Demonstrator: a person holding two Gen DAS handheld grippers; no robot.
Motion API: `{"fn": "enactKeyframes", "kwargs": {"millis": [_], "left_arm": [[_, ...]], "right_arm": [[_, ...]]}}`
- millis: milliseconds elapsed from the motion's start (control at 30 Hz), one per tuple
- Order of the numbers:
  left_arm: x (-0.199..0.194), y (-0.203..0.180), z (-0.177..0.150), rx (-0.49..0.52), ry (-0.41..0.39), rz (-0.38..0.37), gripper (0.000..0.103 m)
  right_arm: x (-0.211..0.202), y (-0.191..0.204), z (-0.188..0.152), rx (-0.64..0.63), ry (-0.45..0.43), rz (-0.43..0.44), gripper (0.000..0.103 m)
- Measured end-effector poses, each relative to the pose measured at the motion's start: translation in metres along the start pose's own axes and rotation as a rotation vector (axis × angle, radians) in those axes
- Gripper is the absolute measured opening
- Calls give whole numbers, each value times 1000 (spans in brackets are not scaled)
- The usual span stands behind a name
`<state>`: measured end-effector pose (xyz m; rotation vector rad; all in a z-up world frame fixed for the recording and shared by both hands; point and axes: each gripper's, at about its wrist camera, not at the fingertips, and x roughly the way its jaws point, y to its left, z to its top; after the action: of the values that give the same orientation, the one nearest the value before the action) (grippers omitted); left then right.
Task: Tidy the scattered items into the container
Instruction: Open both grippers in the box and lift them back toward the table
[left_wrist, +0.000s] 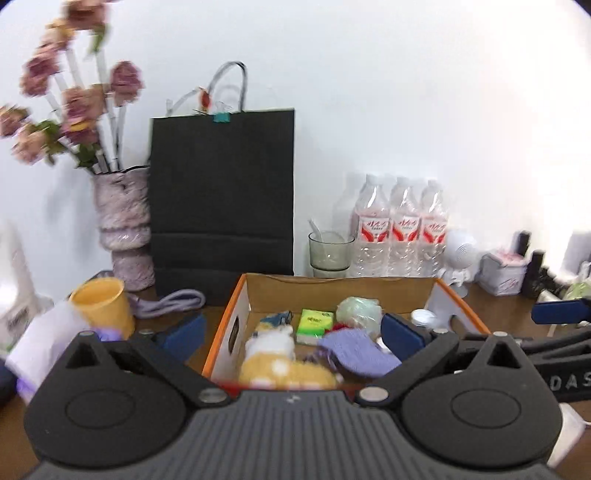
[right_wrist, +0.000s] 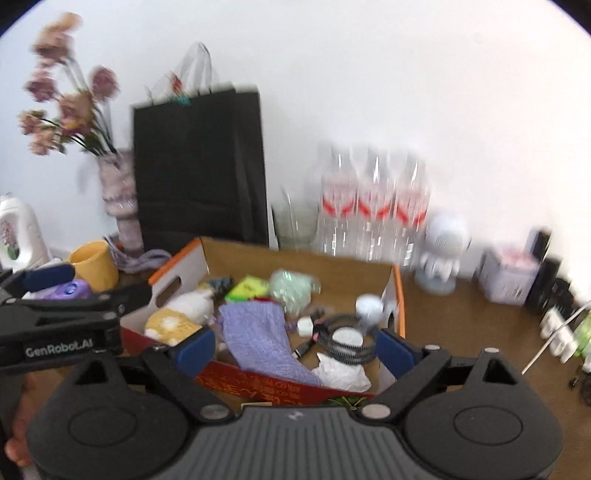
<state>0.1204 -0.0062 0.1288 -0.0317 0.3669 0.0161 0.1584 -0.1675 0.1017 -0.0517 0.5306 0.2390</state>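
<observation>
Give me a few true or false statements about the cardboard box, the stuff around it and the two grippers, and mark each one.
1. The purple knitted cloth lies inside the cardboard box. True.
2. The yellow cup is in the box. False: it stands on the table, left of the box.
3. The left gripper and the right gripper are both open and hold nothing. True.
4. The black paper bag lies flat. False: it stands upright behind the box.
5. The green tissue pack is in the box. True.

Motion blur smears the water bottles (right_wrist: 373, 206) and flowers (left_wrist: 74, 99); the white bottle (left_wrist: 14, 295) is cut off at the left edge.
</observation>
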Motion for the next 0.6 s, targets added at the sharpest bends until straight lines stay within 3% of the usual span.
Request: {"fn": "enactKeyframes", "kwargs": {"millis": [100,167,267,433,600], "left_arm": [[-46,11,-26,-66,-71,-25,103],[-78,10,-44,-24,-62,-22,103],[-125,-4,-84,64,-25,61,103],[-191,-16,-140,81,-27,0,103],[-206,-10,-160,89,40,-41,103]], "right_arm": [[-39,8,-38,41,-151,-29,95],[-66,13,-68,73,-198,-16,103],[-98,19,-115,78,-159,-17,103],[-145,18,-186,164,-104,33,101],[-167,38,-221,134,-69,-21,98]]}}
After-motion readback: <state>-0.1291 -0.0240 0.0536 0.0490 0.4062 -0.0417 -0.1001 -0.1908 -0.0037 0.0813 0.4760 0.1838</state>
